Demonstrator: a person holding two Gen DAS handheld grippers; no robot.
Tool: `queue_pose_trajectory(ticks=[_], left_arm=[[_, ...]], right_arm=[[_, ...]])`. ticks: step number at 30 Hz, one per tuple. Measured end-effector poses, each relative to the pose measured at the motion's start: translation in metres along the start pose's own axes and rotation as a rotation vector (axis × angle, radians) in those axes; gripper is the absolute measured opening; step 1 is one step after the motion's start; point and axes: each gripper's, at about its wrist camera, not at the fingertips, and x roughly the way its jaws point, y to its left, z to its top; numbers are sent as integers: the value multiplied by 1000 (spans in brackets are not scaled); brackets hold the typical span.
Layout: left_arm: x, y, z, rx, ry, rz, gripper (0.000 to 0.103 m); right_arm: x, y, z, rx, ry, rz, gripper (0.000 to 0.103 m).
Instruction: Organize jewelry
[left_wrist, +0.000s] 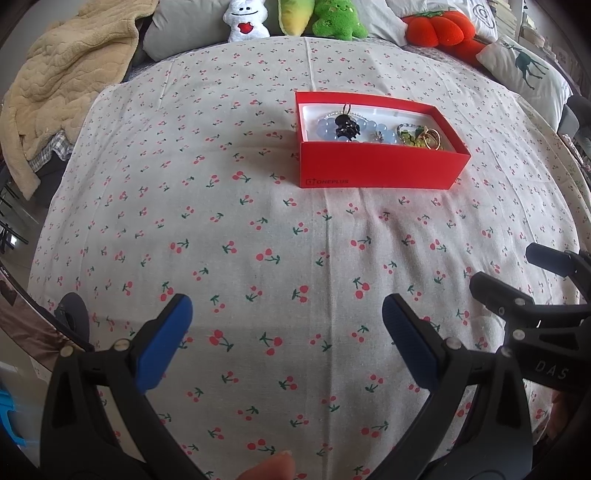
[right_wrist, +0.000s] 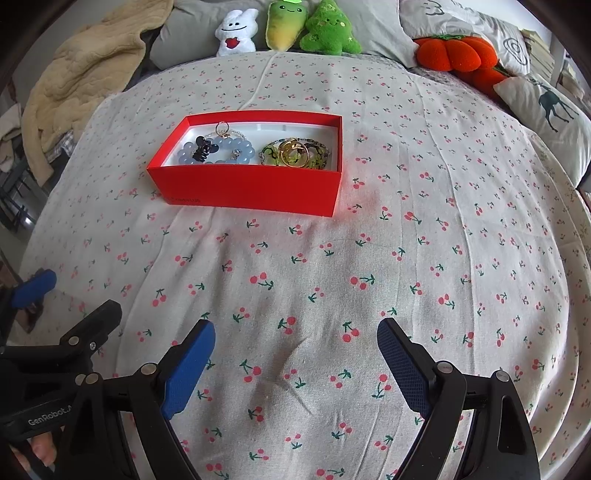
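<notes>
looks nearly done from my end: all jewelry i can see sits inside the red box (right_wrist: 251, 184) on the bed (right_wrist: 369, 258), none loose on the sheet. left tongs (left_wrist: 286, 341) and right tongs (right_wrist: 295, 362) both spread, empty, well short of the box.

"ONEPLUS" — red box (left_wrist: 376, 168) front, "GenRobot" — left tool (right_wrist: 33, 291) body

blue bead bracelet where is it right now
The pale blue bead bracelet lies in the left half of the open red cardboard box on the cherry-print cloth, a black charm on top and gold rings to its right.
</notes>
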Motion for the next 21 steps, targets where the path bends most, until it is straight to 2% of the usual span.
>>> queue_pose_trajectory(ticks=[21], left_arm=[[2, 2, 1, -11, 13, 3, 102]], right_arm=[[1, -1, 1, 19, -8, -15, 91]])
